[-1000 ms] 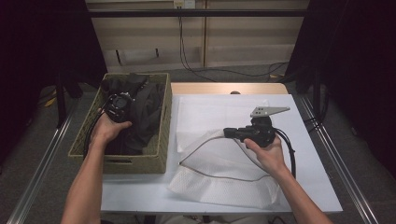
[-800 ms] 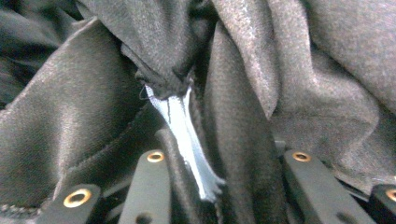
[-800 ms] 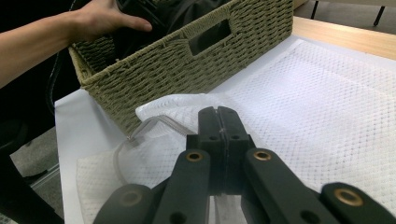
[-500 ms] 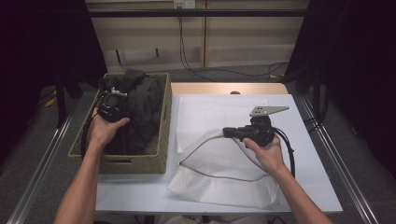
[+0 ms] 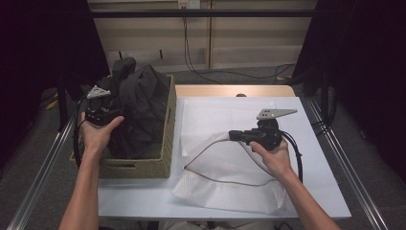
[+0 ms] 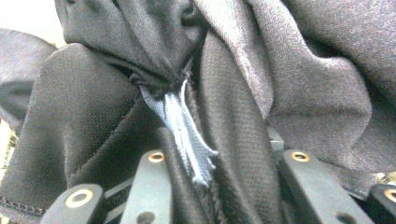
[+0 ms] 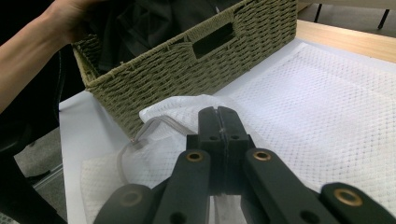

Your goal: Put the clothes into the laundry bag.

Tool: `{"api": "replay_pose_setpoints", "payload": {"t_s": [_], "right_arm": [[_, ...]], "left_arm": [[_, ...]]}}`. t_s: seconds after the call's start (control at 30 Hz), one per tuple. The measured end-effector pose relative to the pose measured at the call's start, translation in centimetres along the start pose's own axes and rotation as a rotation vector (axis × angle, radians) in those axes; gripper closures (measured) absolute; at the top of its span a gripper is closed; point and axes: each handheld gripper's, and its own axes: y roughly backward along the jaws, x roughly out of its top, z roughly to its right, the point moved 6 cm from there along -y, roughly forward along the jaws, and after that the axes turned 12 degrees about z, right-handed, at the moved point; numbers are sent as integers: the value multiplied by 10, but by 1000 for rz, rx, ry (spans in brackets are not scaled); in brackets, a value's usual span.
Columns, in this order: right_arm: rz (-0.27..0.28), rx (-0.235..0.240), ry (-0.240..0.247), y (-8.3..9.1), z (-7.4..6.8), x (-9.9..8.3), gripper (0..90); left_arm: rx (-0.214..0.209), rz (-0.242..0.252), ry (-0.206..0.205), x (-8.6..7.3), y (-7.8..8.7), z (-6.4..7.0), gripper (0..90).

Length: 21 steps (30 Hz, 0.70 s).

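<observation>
My left tongs pinch the dark garment, lifted at the basket at nine o'clock; my right tongs clamp the white mesh bag's rim open; bagging remains

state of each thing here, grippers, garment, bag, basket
left gripper: shut on dark garment
dark garment: bunched, lifted partly out of basket
basket: upright on the table's left part, holding the garment
right gripper: shut on mesh bag
mesh bag: on the table, mouth edge lifted
</observation>
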Motion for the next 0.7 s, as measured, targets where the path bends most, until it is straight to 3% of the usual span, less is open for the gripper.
{"api": "replay_pose_setpoints", "payload": {"t_s": [0.2, 0.47, 0.63, 0.7], "right_arm": [[0, -2, 0, 0, 0, 0, 900], [0, -2, 0, 0, 0, 0, 900], [3, -1, 2, 1, -1, 0, 900], [3, -1, 3, 2, -1, 0, 900]], "left_arm": [[-28, 92, 21, 12, 8, 5, 677], [-54, 145, 23, 27, 18, 11, 676], [-61, 182, 2, 38, 28, 17, 676], [-93, 218, 19, 44, 35, 19, 676]]}}
